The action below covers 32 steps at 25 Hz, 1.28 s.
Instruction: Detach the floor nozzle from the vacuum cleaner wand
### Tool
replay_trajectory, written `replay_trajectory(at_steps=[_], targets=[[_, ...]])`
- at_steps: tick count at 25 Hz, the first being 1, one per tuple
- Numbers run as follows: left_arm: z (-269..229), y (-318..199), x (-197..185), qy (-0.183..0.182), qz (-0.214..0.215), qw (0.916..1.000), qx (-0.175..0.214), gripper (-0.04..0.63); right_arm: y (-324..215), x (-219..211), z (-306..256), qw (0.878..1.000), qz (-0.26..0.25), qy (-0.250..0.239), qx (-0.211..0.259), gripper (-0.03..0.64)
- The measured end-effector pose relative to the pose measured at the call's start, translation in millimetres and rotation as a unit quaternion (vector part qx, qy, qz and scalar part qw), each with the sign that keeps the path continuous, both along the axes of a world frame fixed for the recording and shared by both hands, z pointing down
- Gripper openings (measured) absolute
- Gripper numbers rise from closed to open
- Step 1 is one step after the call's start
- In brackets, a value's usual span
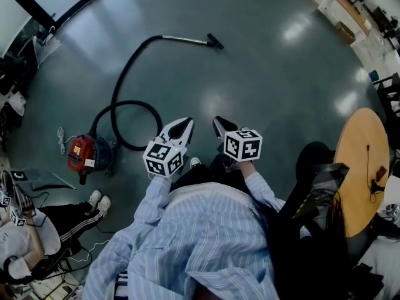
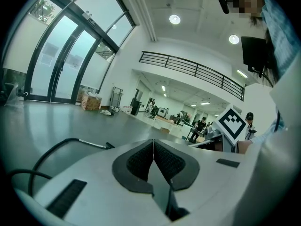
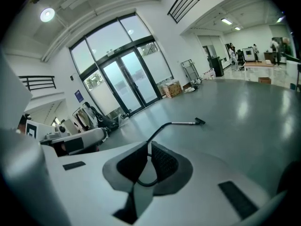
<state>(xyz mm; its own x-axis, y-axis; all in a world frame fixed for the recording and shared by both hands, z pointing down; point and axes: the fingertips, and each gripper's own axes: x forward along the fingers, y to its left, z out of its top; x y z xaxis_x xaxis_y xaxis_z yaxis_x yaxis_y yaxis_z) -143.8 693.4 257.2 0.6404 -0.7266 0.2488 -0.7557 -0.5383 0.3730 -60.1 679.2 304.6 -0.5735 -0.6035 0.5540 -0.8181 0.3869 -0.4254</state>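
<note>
A red canister vacuum (image 1: 83, 155) stands on the grey floor at the left. Its black hose (image 1: 123, 80) loops away and runs up to a silver wand (image 1: 185, 39) ending in a small black floor nozzle (image 1: 214, 41). The wand and nozzle lie far ahead of me, also seen as wand (image 3: 183, 123) and nozzle (image 3: 199, 121) in the right gripper view, and wand (image 2: 91, 144) in the left gripper view. My left gripper (image 1: 185, 125) and right gripper (image 1: 217, 123) are held side by side in front of my body, both shut and empty, well short of the hose.
A round wooden table (image 1: 362, 167) and a dark chair (image 1: 322, 186) stand at my right. A seated person (image 1: 37, 230) with striped trousers is at the lower left. Glass doors (image 3: 127, 74) and boxes lie beyond the wand.
</note>
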Motion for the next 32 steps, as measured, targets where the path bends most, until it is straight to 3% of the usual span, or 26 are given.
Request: replay_trajectory(at_steps=[13,22,32], targets=[[28.4,-46.0,-1.5,0.017,0.006,0.9991,-0.038,0.006,-41.1,3.2,32.6,0.999,0.015,0.008,-0.047,0.029],[20.1,-159.6,14.9,0.017,-0.017,0.9991,-0.036,0.006,-157.9,21.1,26.0,0.999,-0.003,0.007,-0.043,0.029],[3.9,-290.9,71.0,0.015,-0.029,0.9993,-0.017,0.006,-286.4,61.6,13.6,0.999,-0.036,0.005,-0.026,0.029]])
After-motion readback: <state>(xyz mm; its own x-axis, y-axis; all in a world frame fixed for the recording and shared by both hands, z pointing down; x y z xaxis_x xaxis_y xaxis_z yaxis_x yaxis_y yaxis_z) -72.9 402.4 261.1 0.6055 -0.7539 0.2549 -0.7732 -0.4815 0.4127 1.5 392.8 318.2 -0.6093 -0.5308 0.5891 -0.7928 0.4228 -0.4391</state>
